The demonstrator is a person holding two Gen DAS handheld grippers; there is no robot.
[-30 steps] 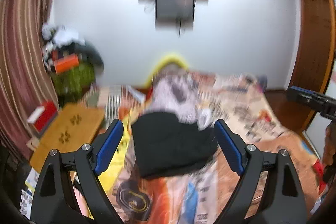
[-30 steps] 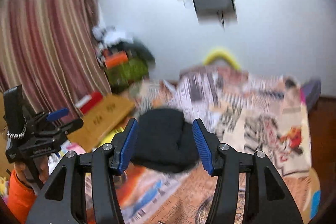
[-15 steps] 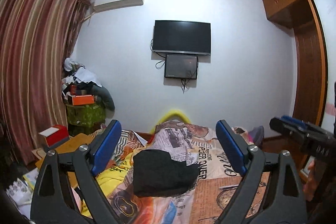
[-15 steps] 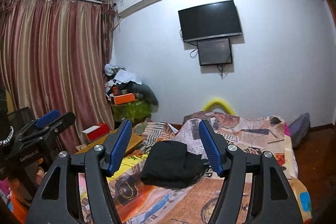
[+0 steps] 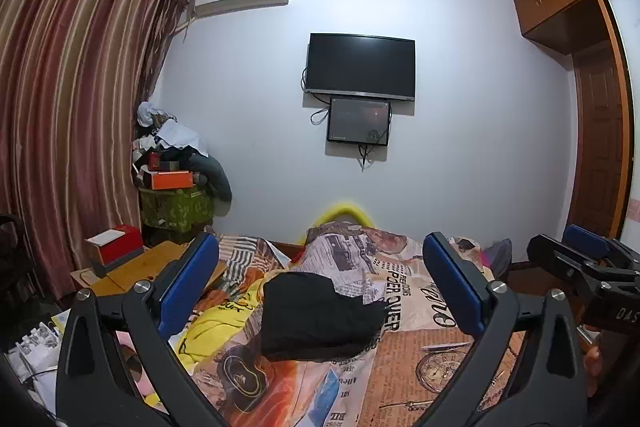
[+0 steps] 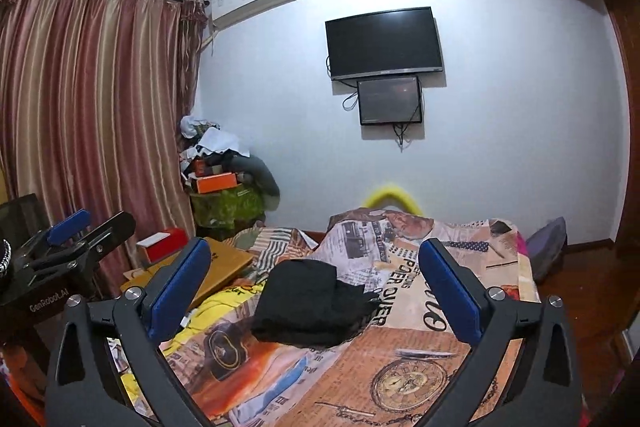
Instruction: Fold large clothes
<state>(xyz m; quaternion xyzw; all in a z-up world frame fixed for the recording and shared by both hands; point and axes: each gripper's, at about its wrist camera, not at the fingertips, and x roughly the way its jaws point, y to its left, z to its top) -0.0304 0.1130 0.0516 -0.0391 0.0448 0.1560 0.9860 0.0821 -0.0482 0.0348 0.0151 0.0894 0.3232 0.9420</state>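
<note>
**Trainee:** On the bed (image 5: 420, 367), where is the garment lying relative to your tongs?

**Instructor:** You are holding both tongs above the near end of the bed, well apart from the cloth. The black garment (image 5: 316, 311) is lying in a loose, folded-over heap on the printed bedspread (image 6: 400, 367), and in both wrist views it is appearing between the two fingers, beyond their tips.

**Trainee:** What are the jaws doing?

**Instructor:** Your left gripper (image 5: 320, 283) is standing wide, with its blue pads (image 5: 188, 283) spread to either side of the heap and nothing between them. Your right gripper (image 6: 316, 287) is standing equally wide and is gripping nothing. Neither tool is touching fabric.

**Trainee:** Where is each tool appearing in the other camera?

**Instructor:** Your right gripper is showing at the right edge of the left wrist view, beside the bed. Your left gripper is showing at the left edge of the right wrist view, in front of the curtain (image 6: 92, 99).

**Trainee:** What is lying next to the garment?

**Instructor:** A yellow cloth (image 5: 216, 323) is lying just beside it on the left, toward the wooden board (image 6: 216, 271). A television (image 5: 360, 67) is hanging on the far wall.
</note>
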